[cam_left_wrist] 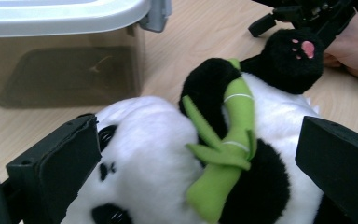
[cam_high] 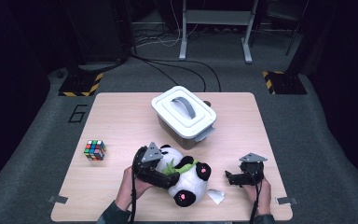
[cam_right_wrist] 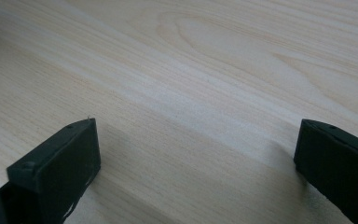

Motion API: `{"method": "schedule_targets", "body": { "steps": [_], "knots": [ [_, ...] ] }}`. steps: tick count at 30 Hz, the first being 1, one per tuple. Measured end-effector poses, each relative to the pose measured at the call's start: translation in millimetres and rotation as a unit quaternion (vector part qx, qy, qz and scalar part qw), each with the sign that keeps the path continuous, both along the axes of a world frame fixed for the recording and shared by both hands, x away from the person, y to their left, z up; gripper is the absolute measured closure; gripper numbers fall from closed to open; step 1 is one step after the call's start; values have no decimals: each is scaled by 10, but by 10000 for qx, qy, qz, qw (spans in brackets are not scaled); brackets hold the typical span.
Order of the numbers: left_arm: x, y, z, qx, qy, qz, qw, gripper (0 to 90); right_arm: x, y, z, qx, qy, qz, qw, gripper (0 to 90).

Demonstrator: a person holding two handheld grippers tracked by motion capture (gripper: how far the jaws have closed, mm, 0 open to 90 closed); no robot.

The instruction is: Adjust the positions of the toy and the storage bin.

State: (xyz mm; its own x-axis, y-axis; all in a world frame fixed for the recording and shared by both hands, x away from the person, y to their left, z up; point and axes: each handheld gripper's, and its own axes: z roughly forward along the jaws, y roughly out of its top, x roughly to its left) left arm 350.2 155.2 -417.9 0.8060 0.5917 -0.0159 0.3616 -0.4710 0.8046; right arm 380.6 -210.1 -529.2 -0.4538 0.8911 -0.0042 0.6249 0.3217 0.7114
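— What sits at the near edge?

— Two hands. The left gripper point(cam_high: 168, 179) is over a plush panda point(cam_high: 186, 177), near the table's point(cam_high: 121, 112) middle. In the left gripper view its jaws stand wide apart on either side of the panda's point(cam_left_wrist: 168, 158) white head and body — probably not pressing it, though the contact is hard to judge. A green bamboo stalk point(cam_left_wrist: 223, 154) lies across its chest.

— And the right gripper?

— The right gripper point(cam_high: 230, 178) rests low on the near right, jaws apart over bare wood point(cam_right_wrist: 205, 84).

— Farther out?

— A colour cube point(cam_high: 95, 150) on the left, well apart. Beyond the panda, a lidded white box point(cam_high: 183, 115) with a grey handle.
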Motion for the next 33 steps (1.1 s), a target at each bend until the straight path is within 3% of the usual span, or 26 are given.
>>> {"method": "schedule_targets", "body": {
  "steps": [4,9,11,12,15,18,20,24,27,29,33],
  "knots": [
    [2,-101,-29,115,44,-148,9998,5,-1,2,0,7,-1,-6,10000,0],
    [-4,-193,-43,126,27,-376,9992,105,-1,3,0,4,-5,15,10000,0],
    [-6,-224,-61,103,42,-440,9990,169,-2,4,1,12,4,6,10000,0],
    [-4,-233,-63,193,28,-466,9987,208,0,1,-1,2,-11,22,10000,0],
    [-3,-267,-100,239,52,-417,9988,377,1,0,-1,-3,-16,28,10000,0],
    [-9,-284,-150,249,143,-534,9982,536,1,1,-1,1,-18,24,10000,0],
    [-25,-286,-194,284,194,-603,9976,587,1,1,-1,0,-20,24,10000,0],
    [-43,-199,-274,84,258,-613,9978,649,-1,1,-1,0,-18,23,10000,0],
    [-92,-135,-291,-85,159,-602,9980,698,-1,1,-1,-1,-19,23,10000,0],
    [-135,-113,-276,-76,1,-630,9980,722,0,-1,-2,-11,-29,35,10000,0],
    [-151,-42,-232,-155,-115,-731,9971,762,-1,-4,-1,-21,-29,45,10000,0]
  ]
}}
